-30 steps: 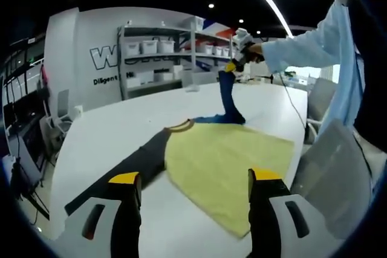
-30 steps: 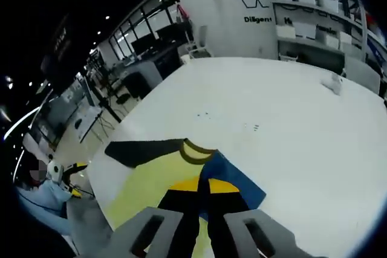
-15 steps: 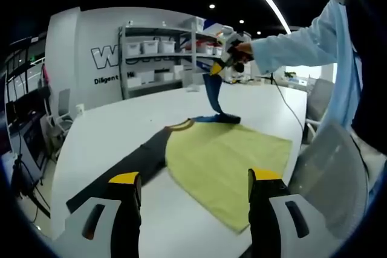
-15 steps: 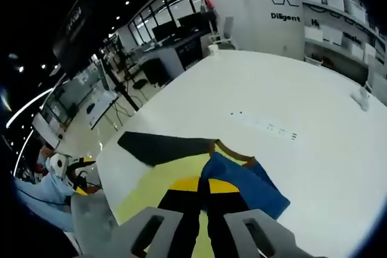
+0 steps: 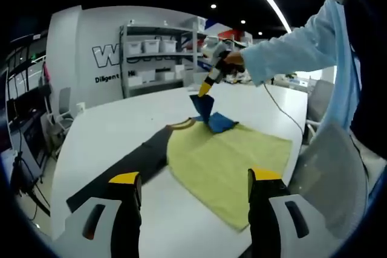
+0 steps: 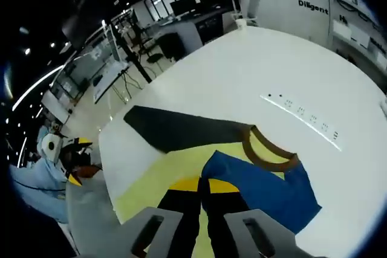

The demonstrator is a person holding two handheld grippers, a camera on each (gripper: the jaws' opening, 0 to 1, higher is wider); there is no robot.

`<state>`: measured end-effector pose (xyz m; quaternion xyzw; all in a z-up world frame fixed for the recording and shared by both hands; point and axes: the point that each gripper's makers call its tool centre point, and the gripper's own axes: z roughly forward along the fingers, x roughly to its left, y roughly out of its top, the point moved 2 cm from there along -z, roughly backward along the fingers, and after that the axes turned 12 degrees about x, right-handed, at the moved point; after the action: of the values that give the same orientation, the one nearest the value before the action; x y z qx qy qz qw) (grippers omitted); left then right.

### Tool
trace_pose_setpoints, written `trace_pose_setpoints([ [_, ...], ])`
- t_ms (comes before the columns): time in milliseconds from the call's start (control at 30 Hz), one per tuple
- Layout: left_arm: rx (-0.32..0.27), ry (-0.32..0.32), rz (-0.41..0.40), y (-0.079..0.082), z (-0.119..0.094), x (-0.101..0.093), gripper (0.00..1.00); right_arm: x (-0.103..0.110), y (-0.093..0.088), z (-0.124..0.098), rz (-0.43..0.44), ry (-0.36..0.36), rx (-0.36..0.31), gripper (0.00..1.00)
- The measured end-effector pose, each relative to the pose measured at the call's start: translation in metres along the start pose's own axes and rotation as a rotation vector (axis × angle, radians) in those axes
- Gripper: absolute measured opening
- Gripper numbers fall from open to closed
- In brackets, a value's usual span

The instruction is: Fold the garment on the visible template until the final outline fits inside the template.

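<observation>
Garment on the white surface: your right claw pinches its blue sleeve; your left claw hovers, jaws apart.

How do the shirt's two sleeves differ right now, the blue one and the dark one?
The blue sleeve is lifted, pinched by the right gripper, and folding over the yellow body. The dark sleeve lies flat on the white table, stretched straight out, untouched. Both join at the brown collar.

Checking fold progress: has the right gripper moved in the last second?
Yes. In the left gripper view the right gripper, holding the blue sleeve, has swung left along the shelves and lower toward the yellow shirt body.
</observation>
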<state>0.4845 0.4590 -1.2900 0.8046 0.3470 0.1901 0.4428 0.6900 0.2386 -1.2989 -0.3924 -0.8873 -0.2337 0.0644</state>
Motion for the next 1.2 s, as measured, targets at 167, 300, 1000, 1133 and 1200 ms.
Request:
trace_pose_setpoints([
  [167, 0.004, 0.007, -0.008, -0.003, -0.001, 0.003, 0.7, 0.008, 0.006, 0.017, -0.023, 0.012, 0.021, 0.0],
  [300, 0.011, 0.012, -0.013, -0.006, -0.001, 0.004, 0.7, 0.004, 0.011, 0.033, -0.033, -0.01, 0.023, 0.0],
  [1000, 0.027, 0.038, -0.041, -0.013, -0.003, 0.008, 0.7, -0.007, 0.011, 0.118, -0.04, -0.071, 0.039, 0.0],
  [1133, 0.03, 0.04, -0.044, -0.014, -0.002, 0.008, 0.7, -0.008, 0.009, 0.126, -0.041, -0.06, 0.043, 0.0],
  [1200, 0.03, 0.043, -0.048, -0.014, -0.002, 0.009, 0.7, -0.01, 0.009, 0.128, -0.06, -0.07, 0.038, 0.0],
])
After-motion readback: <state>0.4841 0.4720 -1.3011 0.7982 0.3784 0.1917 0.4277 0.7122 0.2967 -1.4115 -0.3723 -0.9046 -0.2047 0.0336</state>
